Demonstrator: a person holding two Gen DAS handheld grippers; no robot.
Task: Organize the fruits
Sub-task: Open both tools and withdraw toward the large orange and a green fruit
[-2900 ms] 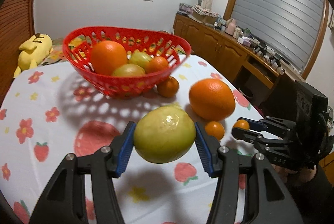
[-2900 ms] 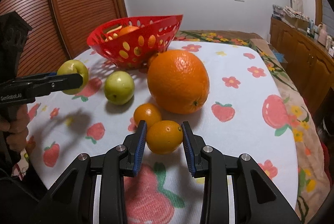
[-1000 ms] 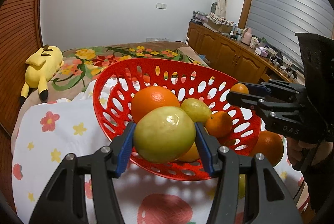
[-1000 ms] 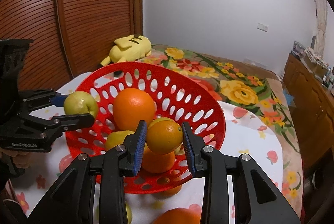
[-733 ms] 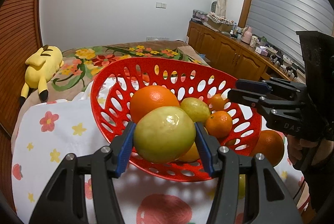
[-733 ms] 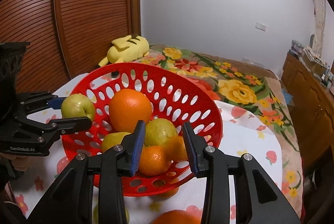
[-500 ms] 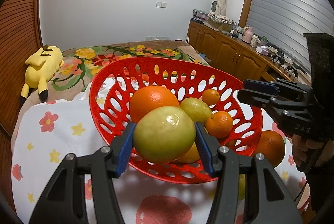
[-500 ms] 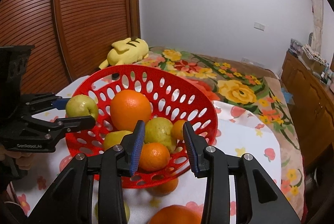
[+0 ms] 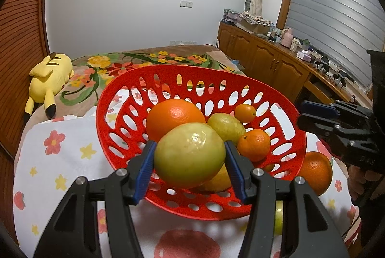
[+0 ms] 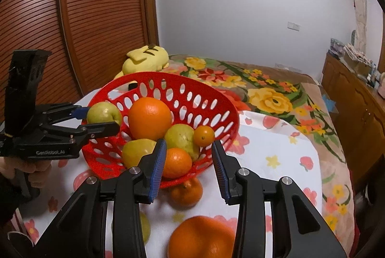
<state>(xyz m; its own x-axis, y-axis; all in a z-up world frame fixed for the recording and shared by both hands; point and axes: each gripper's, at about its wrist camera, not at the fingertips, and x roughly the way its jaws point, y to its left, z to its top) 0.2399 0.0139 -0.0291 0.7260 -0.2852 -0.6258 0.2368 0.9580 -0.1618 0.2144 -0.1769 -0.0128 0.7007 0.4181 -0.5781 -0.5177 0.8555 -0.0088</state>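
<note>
Left wrist view: a green apple (image 9: 190, 155) is being gripped between the blue pads of the left gripper (image 9: 189, 169), held over the near rim of the red basket (image 9: 113, 118). Inside the basket a big orange (image 9: 174, 117), a pear (image 9: 226, 124), a mandarin (image 9: 253, 145) and a kumquat (image 9: 245, 113) are being held. Right wrist view: the right gripper (image 10: 189, 167) is being held parted and empty, nothing between its pads. Two oranges (image 10: 186, 190) are lying on the tablecloth (image 10: 276, 161) outside; the nearer one is blurred, possibly larger.
</note>
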